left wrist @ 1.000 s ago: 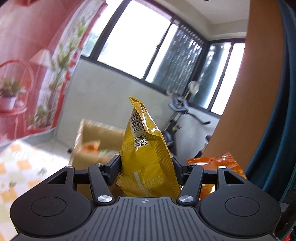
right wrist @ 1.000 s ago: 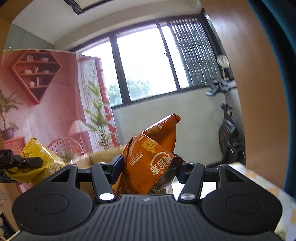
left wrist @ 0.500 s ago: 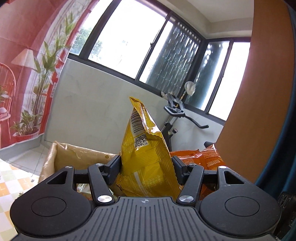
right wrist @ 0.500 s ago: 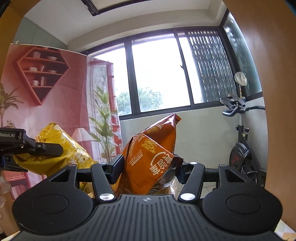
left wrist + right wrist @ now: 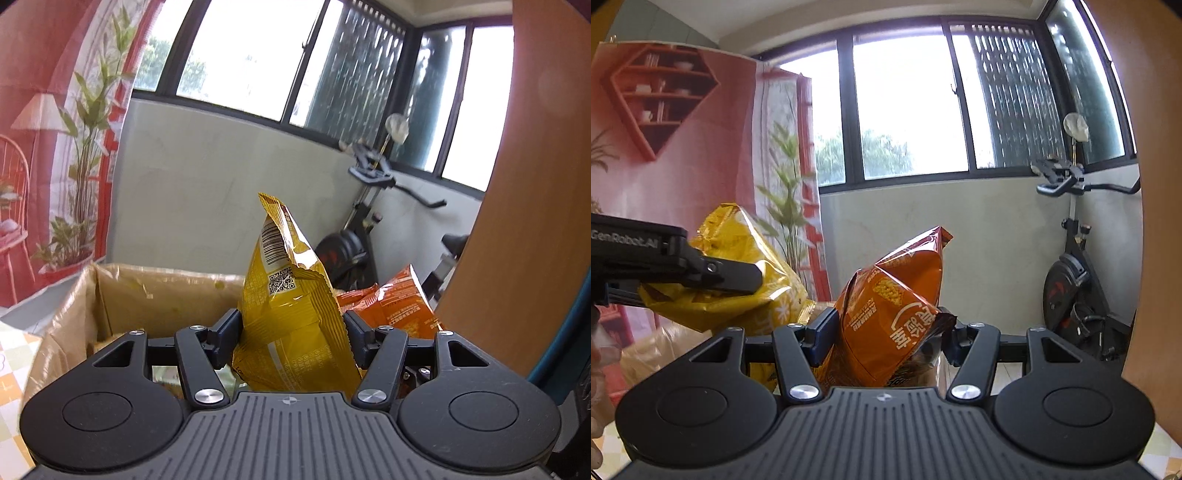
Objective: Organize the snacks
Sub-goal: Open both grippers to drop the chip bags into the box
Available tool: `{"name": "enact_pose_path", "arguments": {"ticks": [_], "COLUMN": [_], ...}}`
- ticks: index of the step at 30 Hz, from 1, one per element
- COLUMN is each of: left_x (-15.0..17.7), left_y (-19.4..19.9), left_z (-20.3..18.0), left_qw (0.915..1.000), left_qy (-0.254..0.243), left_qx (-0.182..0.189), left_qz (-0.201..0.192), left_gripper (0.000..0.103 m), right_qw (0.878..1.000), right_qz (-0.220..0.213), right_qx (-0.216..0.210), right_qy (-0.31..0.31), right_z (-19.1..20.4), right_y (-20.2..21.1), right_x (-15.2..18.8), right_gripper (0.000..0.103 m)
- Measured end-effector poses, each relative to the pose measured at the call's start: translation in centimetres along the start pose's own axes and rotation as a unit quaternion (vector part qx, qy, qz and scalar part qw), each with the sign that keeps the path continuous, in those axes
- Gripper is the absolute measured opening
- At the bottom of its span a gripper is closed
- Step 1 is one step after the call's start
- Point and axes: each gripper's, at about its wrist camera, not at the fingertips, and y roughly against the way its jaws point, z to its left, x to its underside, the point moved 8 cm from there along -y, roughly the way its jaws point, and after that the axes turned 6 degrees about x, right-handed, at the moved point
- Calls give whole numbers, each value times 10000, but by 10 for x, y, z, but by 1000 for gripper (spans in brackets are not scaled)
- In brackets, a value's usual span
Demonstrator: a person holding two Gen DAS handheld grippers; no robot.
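My left gripper (image 5: 291, 332) is shut on a yellow snack bag (image 5: 291, 314) and holds it upright just above and in front of an open cardboard box (image 5: 122, 291). My right gripper (image 5: 886, 332) is shut on an orange snack bag (image 5: 897, 310), which also shows in the left wrist view (image 5: 391, 310) to the right of the yellow bag. In the right wrist view the left gripper's finger (image 5: 713, 275) presses on the yellow bag (image 5: 738, 280) at the left, close beside the orange bag.
The box holds some packets low inside (image 5: 166, 373). An exercise bike (image 5: 1078, 280) stands by the grey wall under the windows. A brown wooden panel (image 5: 517, 221) rises at the right. A pink printed backdrop (image 5: 665, 166) hangs at the left.
Both grippers have moved forward and closer together with their bags. The cardboard box has grown nearer and larger under the left gripper. Both grips are unchanged.
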Motion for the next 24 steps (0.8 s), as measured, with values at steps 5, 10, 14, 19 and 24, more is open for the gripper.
{"name": "enact_pose_path", "arguments": {"ticks": [5, 10, 14, 19, 24], "left_x": [7, 1, -6, -6, 0], "left_y": [-6, 2, 16, 39, 63], "left_z": [3, 7, 9, 14, 19], "left_qw": [9995, 9994, 9994, 9994, 9991], "left_qy": [-81, -107, -171, -177, -190], "left_qx": [-127, -132, -203, -241, -346], "left_qz": [289, 290, 211, 162, 163], "left_gripper": [69, 83, 86, 86, 86], "right_qw": [9997, 9993, 9992, 9991, 9989], "right_qz": [231, 355, 384, 406, 405], "right_qx": [-88, -34, -9, -45, -53], "right_qy": [-28, -68, -76, -147, -232], "right_z": [0, -3, -2, 3, 5], "right_y": [-5, -1, 9, 25, 45], "right_x": [14, 20, 20, 22, 27], "right_gripper": [62, 83, 85, 85, 85]}}
